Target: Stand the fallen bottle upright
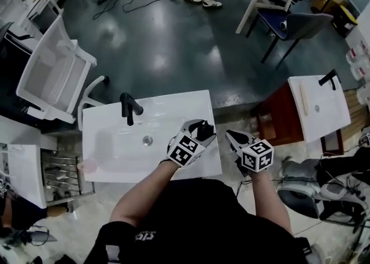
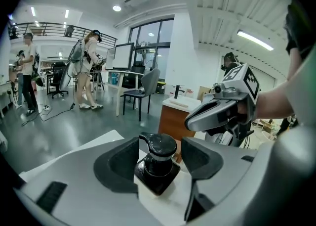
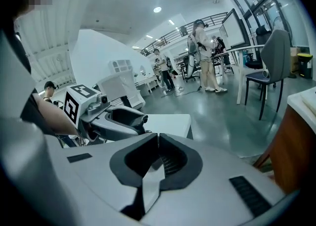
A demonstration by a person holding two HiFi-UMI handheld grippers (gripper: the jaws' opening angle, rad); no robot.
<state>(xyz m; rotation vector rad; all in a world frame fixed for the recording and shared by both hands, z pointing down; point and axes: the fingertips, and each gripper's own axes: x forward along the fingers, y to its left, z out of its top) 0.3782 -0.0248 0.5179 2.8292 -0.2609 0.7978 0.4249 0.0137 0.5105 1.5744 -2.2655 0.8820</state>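
Note:
A black pump bottle point(image 2: 158, 163) with a square base stands upright on the white sink counter point(image 1: 173, 107), near its right edge. My left gripper point(image 2: 160, 146) is open around the bottle's pump head, with a gap on each side and neither pad touching it. In the head view the left gripper point(image 1: 199, 132) hovers over the counter's right edge and covers most of the bottle. My right gripper point(image 1: 236, 137) is off the counter, just right of the left one. In the right gripper view its jaws point(image 3: 158, 138) are shut with nothing between them.
A black faucet point(image 1: 128, 107) stands at the back of the basin. A white chair point(image 1: 52, 72) is at the far left and a metal rack point(image 1: 58, 170) at the left. A second small vanity point(image 1: 318, 107) is at the right. People point(image 2: 89, 71) stand further off.

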